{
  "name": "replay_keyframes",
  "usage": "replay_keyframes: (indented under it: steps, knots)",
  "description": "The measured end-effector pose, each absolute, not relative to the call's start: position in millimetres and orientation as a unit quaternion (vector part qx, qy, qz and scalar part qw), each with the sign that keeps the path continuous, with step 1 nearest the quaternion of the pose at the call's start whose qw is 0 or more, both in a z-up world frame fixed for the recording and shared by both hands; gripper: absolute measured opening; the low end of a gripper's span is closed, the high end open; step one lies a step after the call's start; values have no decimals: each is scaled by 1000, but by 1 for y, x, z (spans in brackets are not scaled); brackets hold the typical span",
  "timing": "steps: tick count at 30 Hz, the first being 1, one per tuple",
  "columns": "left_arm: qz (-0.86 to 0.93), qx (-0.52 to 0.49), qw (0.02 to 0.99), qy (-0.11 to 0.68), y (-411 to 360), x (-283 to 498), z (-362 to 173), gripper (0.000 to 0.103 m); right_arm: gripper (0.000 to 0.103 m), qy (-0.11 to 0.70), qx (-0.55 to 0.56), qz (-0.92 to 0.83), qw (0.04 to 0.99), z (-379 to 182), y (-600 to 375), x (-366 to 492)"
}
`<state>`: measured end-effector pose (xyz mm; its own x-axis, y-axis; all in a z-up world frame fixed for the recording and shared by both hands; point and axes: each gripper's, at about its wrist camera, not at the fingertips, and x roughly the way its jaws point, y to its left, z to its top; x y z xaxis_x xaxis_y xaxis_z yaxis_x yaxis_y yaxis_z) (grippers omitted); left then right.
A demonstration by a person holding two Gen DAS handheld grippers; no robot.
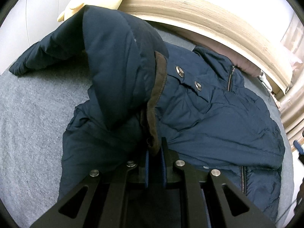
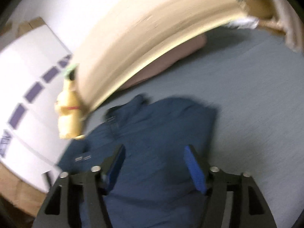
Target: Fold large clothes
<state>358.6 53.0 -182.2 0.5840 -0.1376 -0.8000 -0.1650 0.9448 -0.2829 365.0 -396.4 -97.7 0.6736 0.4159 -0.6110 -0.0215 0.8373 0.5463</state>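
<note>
A navy padded jacket (image 1: 209, 114) lies on a grey bed sheet (image 1: 34, 123). It has a brown-trimmed edge (image 1: 157, 87), two metal snaps and a zip. My left gripper (image 1: 154, 152) is shut on the brown-trimmed edge and holds that part lifted, so a fold of the jacket stands up. One sleeve (image 1: 43, 57) stretches to the left. In the blurred right wrist view the jacket (image 2: 161, 125) lies under my right gripper (image 2: 154, 159), which is open and holds nothing, just above the fabric.
A wooden headboard (image 1: 209, 13) runs along the far side, with a yellow plush toy (image 1: 91, 1) by it and a brownish pillow (image 2: 171, 60) under it. A white box with purple marks (image 2: 32, 87) stands at left. Grey sheet (image 2: 256, 95) extends to the right.
</note>
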Motion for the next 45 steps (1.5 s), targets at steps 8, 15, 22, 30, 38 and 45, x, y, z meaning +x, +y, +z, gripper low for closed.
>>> replay_keyframes:
  steps: [8, 15, 22, 30, 38, 45]
  knots:
    - [7, -159, 877, 454, 51, 360, -184, 14, 62, 461, 321, 89, 822, -181, -410, 374]
    - [14, -116, 883, 454, 40, 360, -180, 15, 62, 479, 255, 57, 838, -172, -388, 383]
    - [-10, -127, 893, 433, 52, 336, -140, 68, 92, 408, 218, 64, 884, -121, -362, 379]
    - [-26, -260, 877, 403, 148, 317, -113, 71, 92, 448, 238, 22, 862, -154, -376, 386]
    - [50, -523, 776, 349, 308, 330, -160, 83, 92, 392, 205, 52, 895, -107, -375, 336]
    - [75, -565, 741, 356, 334, 365, -192, 83, 92, 384, 207, 46, 899, -110, -384, 279]
